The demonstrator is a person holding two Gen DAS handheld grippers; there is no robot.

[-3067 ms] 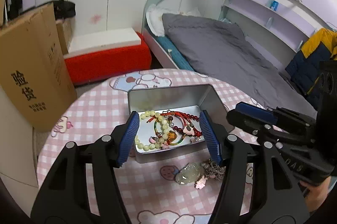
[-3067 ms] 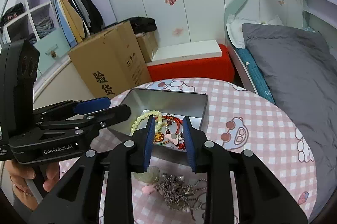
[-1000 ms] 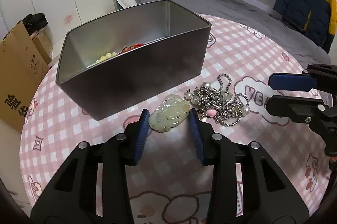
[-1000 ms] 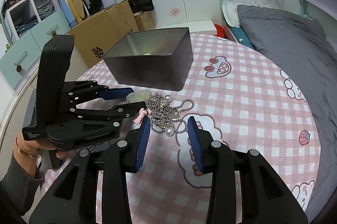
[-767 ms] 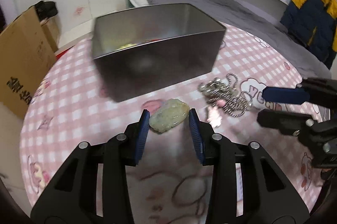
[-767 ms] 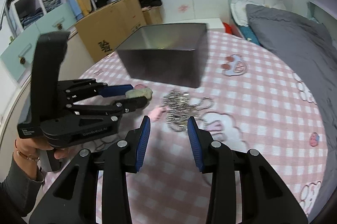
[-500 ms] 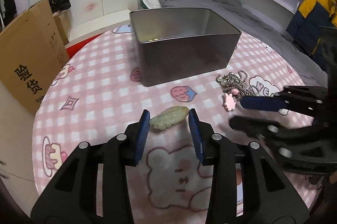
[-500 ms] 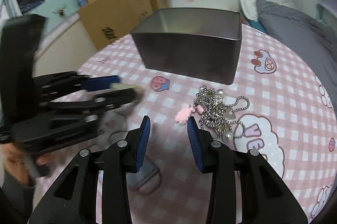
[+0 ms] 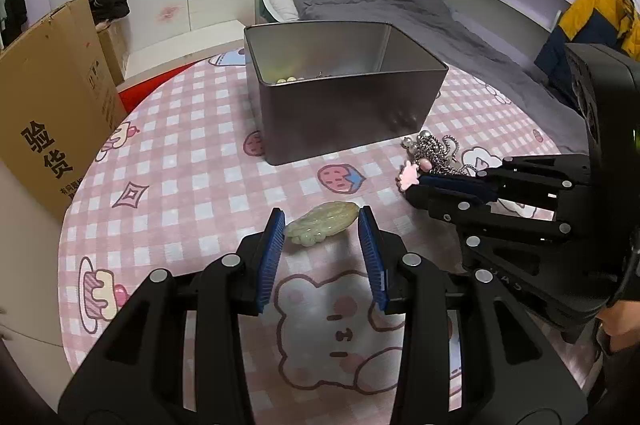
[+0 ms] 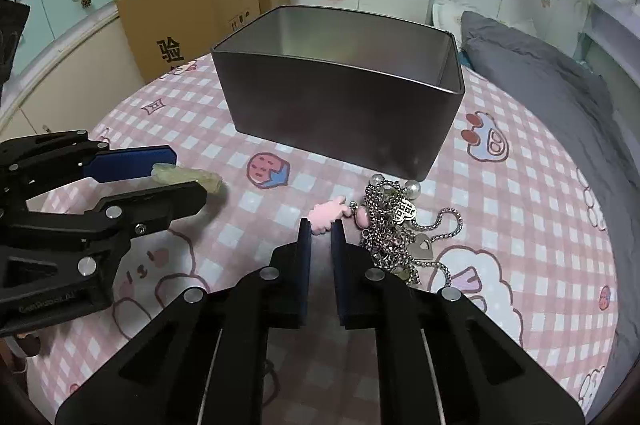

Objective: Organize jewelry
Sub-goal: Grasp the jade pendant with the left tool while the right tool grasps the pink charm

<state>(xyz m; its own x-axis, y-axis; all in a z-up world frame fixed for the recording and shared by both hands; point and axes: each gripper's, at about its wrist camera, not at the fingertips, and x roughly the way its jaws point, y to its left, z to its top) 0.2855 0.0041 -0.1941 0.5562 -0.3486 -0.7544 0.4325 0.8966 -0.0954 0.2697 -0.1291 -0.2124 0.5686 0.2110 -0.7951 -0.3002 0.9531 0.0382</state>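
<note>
A pale green jade pendant (image 9: 322,227) lies on the pink checked tablecloth between the tips of my left gripper (image 9: 322,239), whose jaws stand open around it. It also shows in the right wrist view (image 10: 188,178). My right gripper (image 10: 319,230) has its jaws narrowly apart around a pink charm (image 10: 328,214) joined to a tangle of silver chains (image 10: 394,225). The chains also show in the left wrist view (image 9: 434,151). A grey metal tin (image 9: 348,113) stands beyond, with beads at its bottom.
The round table's edge (image 9: 64,237) curves close on the left. A cardboard box (image 9: 48,105) stands off the table's left side. A bed with grey bedding (image 10: 540,73) lies behind the table.
Both grippers pulled back from the tin. The jade pendant slid with the left gripper away from the tin and the chains. The right gripper narrowed around the pink charm.
</note>
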